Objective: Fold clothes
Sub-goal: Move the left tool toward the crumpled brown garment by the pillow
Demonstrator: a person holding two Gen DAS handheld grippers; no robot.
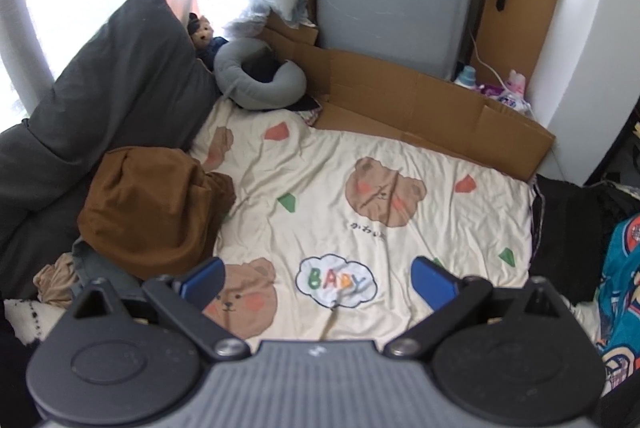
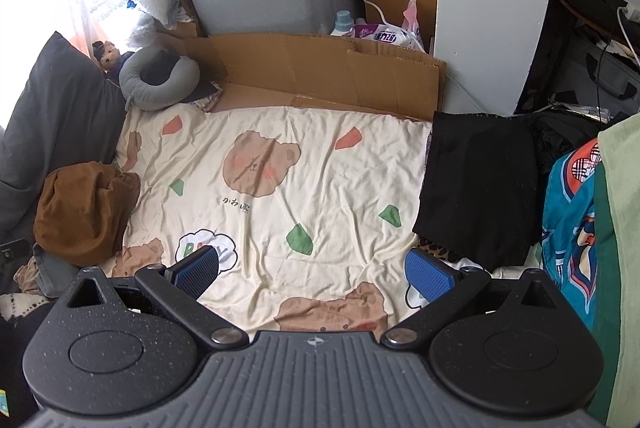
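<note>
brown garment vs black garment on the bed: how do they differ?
The brown garment is bunched in a lumpy heap; the black garment lies flat with straight edges, apparently folded. Brown sits at the bear-print sheet's left edge against the grey pillows, black at its right edge. Neither is held: both grippers are open, empty.

One cream bedsheet [image 2: 320, 164] printed with bear faces, of which three show whole or in part in the right wrist view. One crumpled brown garment [image 2: 84, 212] at its left edge; one flat black garment [image 2: 480, 188] at its right; one teal patterned garment [image 2: 568, 228] beyond that. One grey neck pillow [image 2: 160, 76], one small plush bear [image 2: 107, 55], one dark grey cushion [image 1: 120, 80], one flattened cardboard sheet [image 2: 320, 68]. Two grippers: left gripper [image 1: 318, 282], right gripper [image 2: 312, 270], each with two blue pads set wide apart.
</note>
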